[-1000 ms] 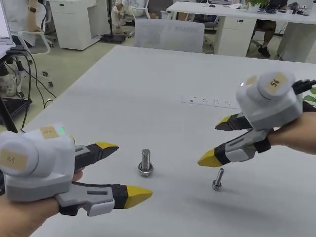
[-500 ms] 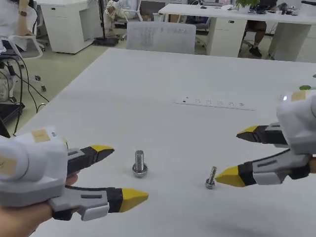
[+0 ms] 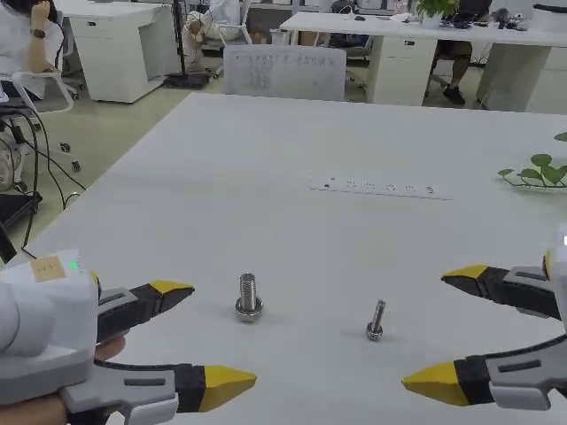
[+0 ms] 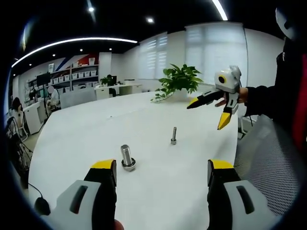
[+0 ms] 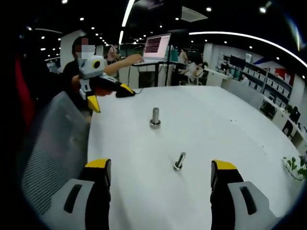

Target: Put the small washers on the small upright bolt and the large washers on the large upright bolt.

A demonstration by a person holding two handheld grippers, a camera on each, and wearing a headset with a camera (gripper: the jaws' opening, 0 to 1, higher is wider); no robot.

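Observation:
The large upright bolt (image 3: pixel 248 297) stands on the white table with washers at its base; it also shows as the large bolt (image 4: pixel 126 157) and the large bolt (image 5: pixel 155 117). The small upright bolt (image 3: pixel 376 320) stands to its right, leaning slightly, seen too as the small bolt (image 4: pixel 173 136) and the small bolt (image 5: pixel 179 161). My left gripper (image 3: pixel 208 336) is open at the near left, nothing between its yellow-tipped jaws. My right gripper (image 3: pixel 454 329) is open at the near right, also holding nothing. Each gripper hovers short of the bolts.
A white power strip (image 3: pixel 379 187) lies across the table's middle. A plant sprig (image 3: pixel 534 173) sits at the right edge. A grey chair (image 3: pixel 283 72) stands at the far end, with desks and seated people beyond.
Both grippers have drawn back toward me and lower in the head view; the right one has moved right, away from the small bolt. The view tilted up slightly. Bolts unmoved.

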